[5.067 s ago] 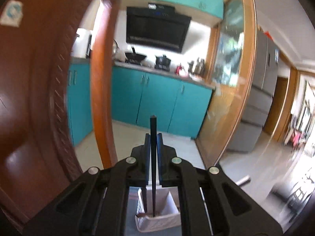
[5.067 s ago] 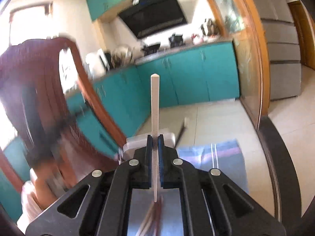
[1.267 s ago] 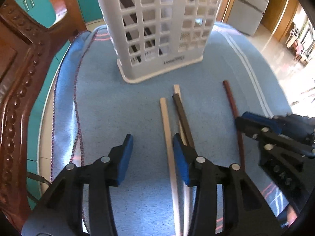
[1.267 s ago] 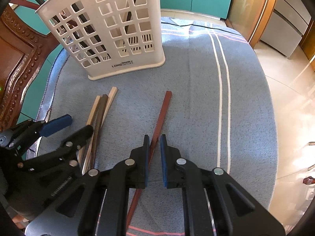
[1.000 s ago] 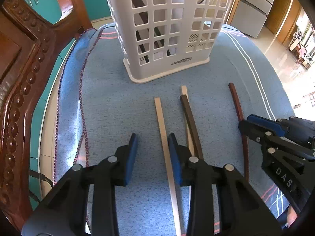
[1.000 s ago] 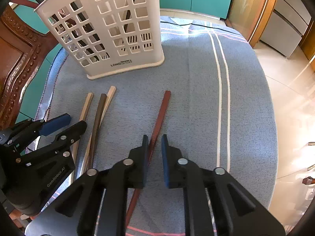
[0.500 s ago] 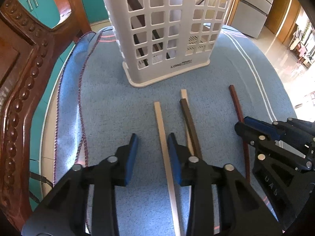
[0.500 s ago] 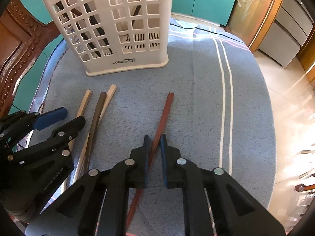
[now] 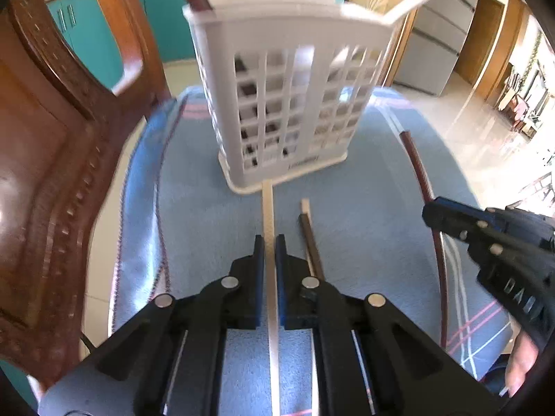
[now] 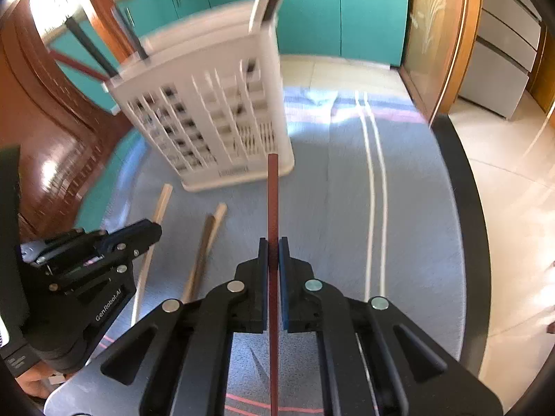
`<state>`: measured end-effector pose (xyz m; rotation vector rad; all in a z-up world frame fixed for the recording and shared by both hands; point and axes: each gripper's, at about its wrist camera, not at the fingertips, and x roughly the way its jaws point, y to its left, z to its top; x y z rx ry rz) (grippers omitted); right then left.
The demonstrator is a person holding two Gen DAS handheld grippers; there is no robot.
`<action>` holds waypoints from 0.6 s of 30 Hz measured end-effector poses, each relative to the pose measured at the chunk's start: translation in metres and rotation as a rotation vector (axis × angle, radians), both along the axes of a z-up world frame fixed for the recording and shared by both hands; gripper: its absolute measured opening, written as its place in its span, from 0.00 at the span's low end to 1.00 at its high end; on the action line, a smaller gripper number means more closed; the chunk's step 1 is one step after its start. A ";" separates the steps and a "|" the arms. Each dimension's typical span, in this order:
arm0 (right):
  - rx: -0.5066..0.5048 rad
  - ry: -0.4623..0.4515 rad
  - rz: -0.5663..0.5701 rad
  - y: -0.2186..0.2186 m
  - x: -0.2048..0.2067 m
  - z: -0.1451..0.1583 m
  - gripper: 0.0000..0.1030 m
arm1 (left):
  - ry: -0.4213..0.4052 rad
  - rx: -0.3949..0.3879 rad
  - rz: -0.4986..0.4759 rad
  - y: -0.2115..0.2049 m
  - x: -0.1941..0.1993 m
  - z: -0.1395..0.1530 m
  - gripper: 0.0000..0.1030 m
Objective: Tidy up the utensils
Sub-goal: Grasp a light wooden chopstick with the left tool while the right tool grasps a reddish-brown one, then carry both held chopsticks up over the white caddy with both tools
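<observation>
1. Left wrist view: the left claw [image 9: 270, 248] is clamped on a pale chopstick [image 9: 267, 215] that runs forward between its fingers toward the foot of the white basket [image 9: 288, 104] on the blue cloth [image 9: 194, 215]. A dark chopstick [image 9: 312, 242] and another pale one lie just to its right — the right claw [image 9: 430, 213] sits further right, pinching a red-brown chopstick [image 9: 421, 173].
2. Right wrist view: the right claw [image 10: 273, 246] is closed on the red-brown chopstick [image 10: 272, 194], which points at the basket [image 10: 215, 111]. The left claw [image 10: 154, 230] grips its pale stick [image 10: 161, 204] at left — two more sticks lie between them.
</observation>
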<state>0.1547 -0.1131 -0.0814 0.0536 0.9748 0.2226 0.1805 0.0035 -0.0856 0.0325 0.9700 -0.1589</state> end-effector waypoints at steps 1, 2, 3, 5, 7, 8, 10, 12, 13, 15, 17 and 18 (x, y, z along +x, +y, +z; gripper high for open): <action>0.015 -0.020 0.000 -0.003 -0.003 0.007 0.06 | -0.013 -0.004 -0.001 0.000 -0.002 0.005 0.07; 0.029 -0.039 0.002 -0.005 -0.007 0.014 0.06 | -0.026 -0.008 -0.002 0.001 -0.005 0.009 0.07; 0.038 -0.052 0.005 -0.009 -0.008 0.019 0.06 | -0.042 -0.016 -0.002 0.003 -0.008 0.016 0.07; 0.064 -0.092 0.016 -0.018 -0.015 0.036 0.06 | -0.090 -0.046 -0.010 0.006 -0.015 0.038 0.07; 0.087 -0.127 0.023 -0.023 -0.021 0.051 0.06 | -0.153 -0.076 -0.020 0.010 -0.028 0.064 0.07; 0.104 -0.153 0.027 -0.027 -0.024 0.062 0.06 | -0.178 -0.087 -0.021 0.010 -0.032 0.074 0.07; 0.133 -0.197 0.030 -0.033 -0.031 0.078 0.06 | -0.245 -0.122 -0.026 0.014 -0.046 0.105 0.07; 0.161 -0.237 0.026 -0.039 -0.037 0.094 0.06 | -0.313 -0.162 -0.036 0.017 -0.055 0.136 0.07; 0.168 -0.248 0.024 -0.041 -0.039 0.099 0.06 | -0.339 -0.176 -0.041 0.018 -0.058 0.149 0.07; 0.179 -0.284 0.019 -0.042 -0.042 0.109 0.06 | -0.423 -0.219 -0.048 0.022 -0.062 0.183 0.07; 0.180 -0.310 0.011 -0.045 -0.037 0.112 0.06 | -0.494 -0.252 -0.034 0.024 -0.062 0.205 0.07; 0.180 -0.315 0.010 -0.045 -0.034 0.113 0.06 | -0.527 -0.264 -0.022 0.026 -0.060 0.217 0.07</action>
